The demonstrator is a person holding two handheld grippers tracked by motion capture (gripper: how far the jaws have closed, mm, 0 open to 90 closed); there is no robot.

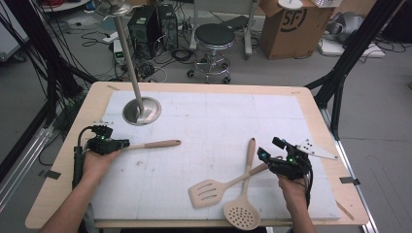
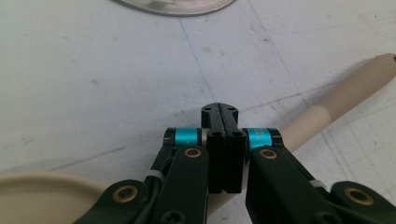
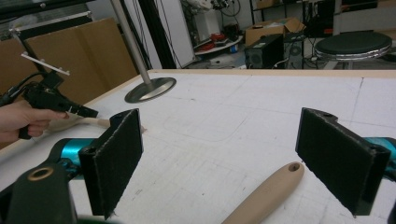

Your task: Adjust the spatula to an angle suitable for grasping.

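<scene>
Nearest the table's front edge, a beige plastic slotted turner (image 1: 210, 191) and a beige round perforated skimmer (image 1: 241, 212) lie crossed on the white mat (image 1: 218, 121). The right gripper (image 1: 266, 158) hovers low, released, jaws wide, a handle tip (image 3: 268, 193) lying between them, untouched. Farther left, the left gripper (image 1: 124, 144) lies level, clenched above a beige wooden-handled spoon (image 1: 154, 144); whether it grips the spoon cannot be told. Beyond stands a steel pole base (image 1: 141, 110).

Open mat centre; stand base (image 1: 141, 110) blocks rear-left.
</scene>
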